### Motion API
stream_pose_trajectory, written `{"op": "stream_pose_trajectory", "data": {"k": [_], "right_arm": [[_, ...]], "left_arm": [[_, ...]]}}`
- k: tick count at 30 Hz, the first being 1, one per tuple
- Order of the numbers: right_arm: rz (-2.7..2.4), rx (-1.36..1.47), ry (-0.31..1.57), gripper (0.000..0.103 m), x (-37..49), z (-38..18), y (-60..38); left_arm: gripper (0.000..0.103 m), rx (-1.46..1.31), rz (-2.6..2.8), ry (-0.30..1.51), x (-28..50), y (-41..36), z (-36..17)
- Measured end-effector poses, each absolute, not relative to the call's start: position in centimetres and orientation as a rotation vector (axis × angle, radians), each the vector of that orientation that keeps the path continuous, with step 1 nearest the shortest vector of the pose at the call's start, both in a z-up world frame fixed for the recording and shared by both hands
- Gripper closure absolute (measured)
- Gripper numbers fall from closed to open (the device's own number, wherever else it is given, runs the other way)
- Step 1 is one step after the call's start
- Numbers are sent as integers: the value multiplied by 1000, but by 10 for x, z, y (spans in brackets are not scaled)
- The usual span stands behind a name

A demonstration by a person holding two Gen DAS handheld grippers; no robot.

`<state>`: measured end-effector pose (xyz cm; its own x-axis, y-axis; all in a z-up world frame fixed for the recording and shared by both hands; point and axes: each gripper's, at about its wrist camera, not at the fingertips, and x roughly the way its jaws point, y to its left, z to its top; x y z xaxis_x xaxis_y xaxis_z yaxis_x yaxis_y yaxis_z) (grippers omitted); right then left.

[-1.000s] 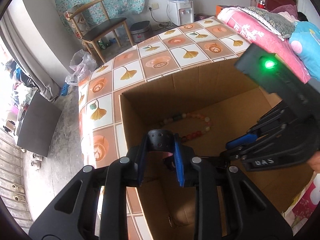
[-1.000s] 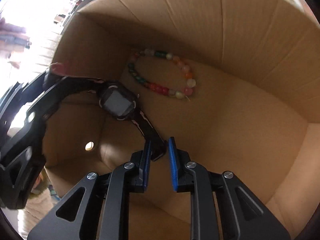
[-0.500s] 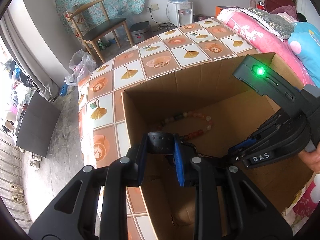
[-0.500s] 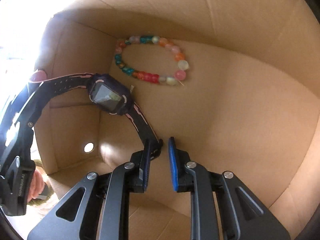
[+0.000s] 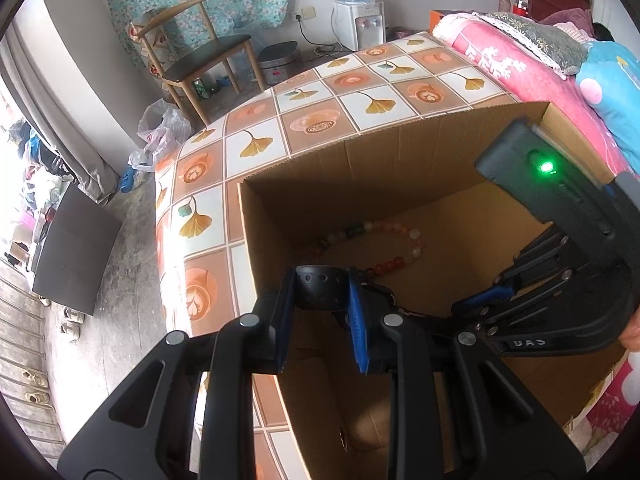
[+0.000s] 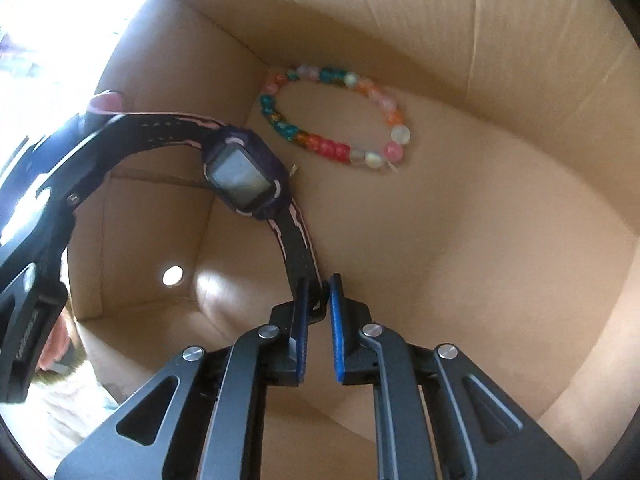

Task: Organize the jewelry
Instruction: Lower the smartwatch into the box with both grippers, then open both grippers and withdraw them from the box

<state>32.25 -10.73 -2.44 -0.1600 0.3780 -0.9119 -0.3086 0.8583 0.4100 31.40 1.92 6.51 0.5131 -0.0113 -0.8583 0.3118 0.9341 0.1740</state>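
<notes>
A black and pink wristwatch [image 6: 244, 174] hangs inside an open cardboard box [image 5: 400, 152], stretched between both grippers. My left gripper [image 5: 322, 300] is shut on one strap end [image 5: 322, 292] near the box's left wall. My right gripper [image 6: 318, 300] is shut on the other strap end [image 6: 302, 256], lower in the box; its body shows in the left wrist view [image 5: 560, 280]. A multicoloured bead bracelet [image 6: 332, 116] lies on the box floor in the far corner, also seen in the left wrist view [image 5: 376, 248].
The box stands on a table with a ginkgo-leaf tiled cloth [image 5: 320, 120]. A pink bed [image 5: 520, 60] lies at the right. A wooden chair [image 5: 192, 52] and water dispenser [image 5: 360, 12] stand on the floor beyond the table.
The watch has shifted slightly within the box and the right gripper has moved with it. Both grippers keep their hold on the strap ends.
</notes>
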Motion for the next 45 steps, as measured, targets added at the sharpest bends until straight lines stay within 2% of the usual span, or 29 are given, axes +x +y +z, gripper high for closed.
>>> {"op": "stream_pose_trajectory", "data": {"k": [5, 12, 32, 36, 38, 45], "right_arm": [[573, -49, 1567, 96, 316, -5, -115], [471, -141, 1534, 97, 313, 11, -139], [344, -213, 1501, 96, 311, 20, -136], [316, -279, 1459, 87, 317, 21, -124], [326, -284, 1416, 72, 312, 30, -119], [406, -175, 1172, 63, 273, 100, -128]], "left_arm": [[79, 317, -232, 1042, 312, 14, 63], [58, 342, -249, 1033, 308, 4, 65], [58, 270, -242, 976, 297, 25, 83], [58, 249, -247, 956, 291, 30, 88], [56, 231, -241, 940, 284, 35, 92], [36, 137, -264, 820, 231, 59, 119]]}}
